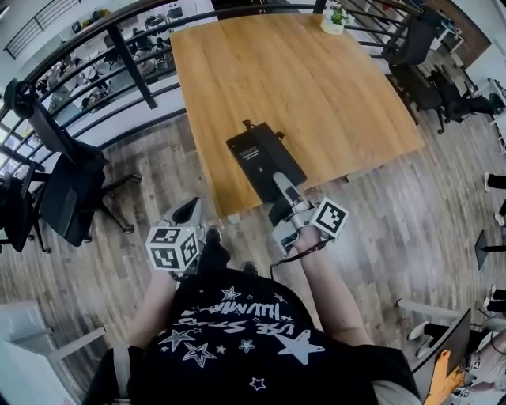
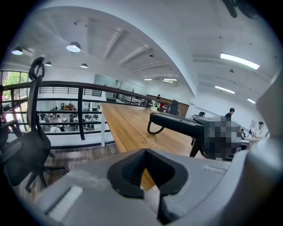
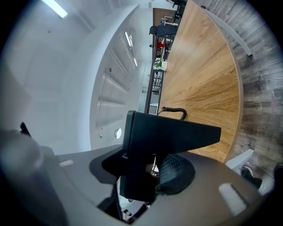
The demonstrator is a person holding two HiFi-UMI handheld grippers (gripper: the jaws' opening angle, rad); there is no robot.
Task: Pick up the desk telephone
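The black desk telephone hangs over the near edge of the wooden table, lifted at its near end. My right gripper is shut on that near end; in the right gripper view the telephone fills the space between the pads, with its coiled cord behind it. My left gripper is off the table's near left corner, above the floor, shut with nothing in it. In the left gripper view the telephone is ahead and to the right of the left gripper, raised above the tabletop.
A small potted plant stands at the table's far edge. A black railing runs along the left. Office chairs stand on the left and at the far right. Wood floor surrounds the table.
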